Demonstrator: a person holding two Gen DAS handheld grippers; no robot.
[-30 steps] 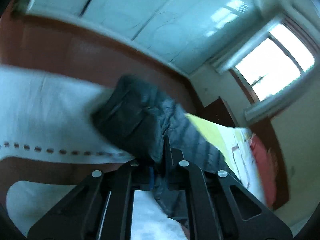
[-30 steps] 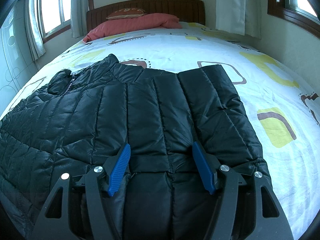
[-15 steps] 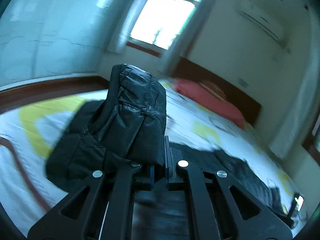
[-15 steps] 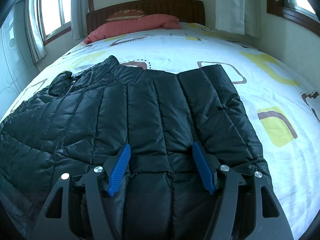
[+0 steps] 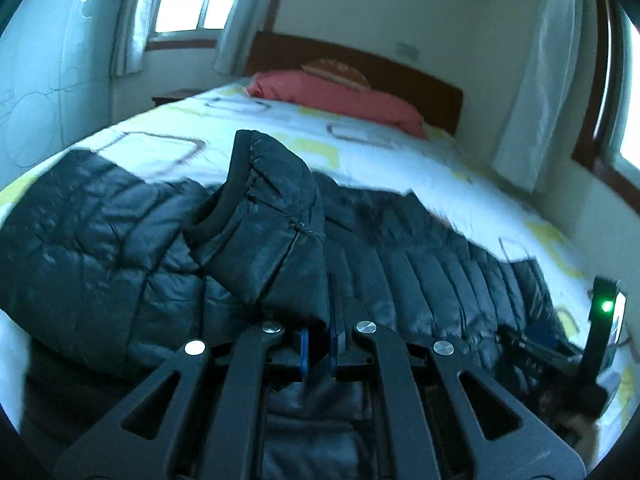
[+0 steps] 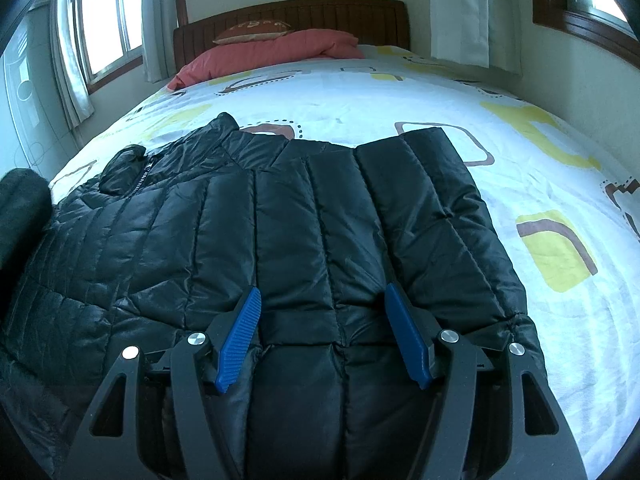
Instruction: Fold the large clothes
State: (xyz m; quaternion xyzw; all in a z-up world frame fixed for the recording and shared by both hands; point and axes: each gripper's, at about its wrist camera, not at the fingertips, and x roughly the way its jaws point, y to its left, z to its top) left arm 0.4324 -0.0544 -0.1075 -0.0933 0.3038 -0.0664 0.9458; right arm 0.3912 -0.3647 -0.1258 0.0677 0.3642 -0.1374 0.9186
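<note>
A black quilted puffer jacket (image 6: 320, 208) lies spread on the bed, collar toward the left. My right gripper (image 6: 320, 290) rests over its near hem, open, with the blue pads (image 6: 240, 336) wide apart and the quilted cloth beneath them. My left gripper (image 5: 320, 320) is shut on the jacket's sleeve (image 5: 268, 232). The sleeve stands up bunched in front of the gripper, its cuff on top, above the jacket body (image 5: 420, 264). The right gripper (image 5: 600, 332) shows at the right edge of the left wrist view with a green light. A dark bulk (image 6: 20, 208) sits at the left edge of the right wrist view.
The bed sheet (image 6: 400, 92) is white with yellow and brown squares and stretches far beyond the jacket. A red pillow (image 6: 272, 52) lies against the wooden headboard (image 6: 292, 16). Curtained windows stand left and right, and a wall runs close along the bed's right side.
The left gripper has swung round with the sleeve, from facing the wardrobe to facing the headboard, carrying the sleeve over the jacket. The right gripper has stayed still. A dark bulk has entered its left edge.
</note>
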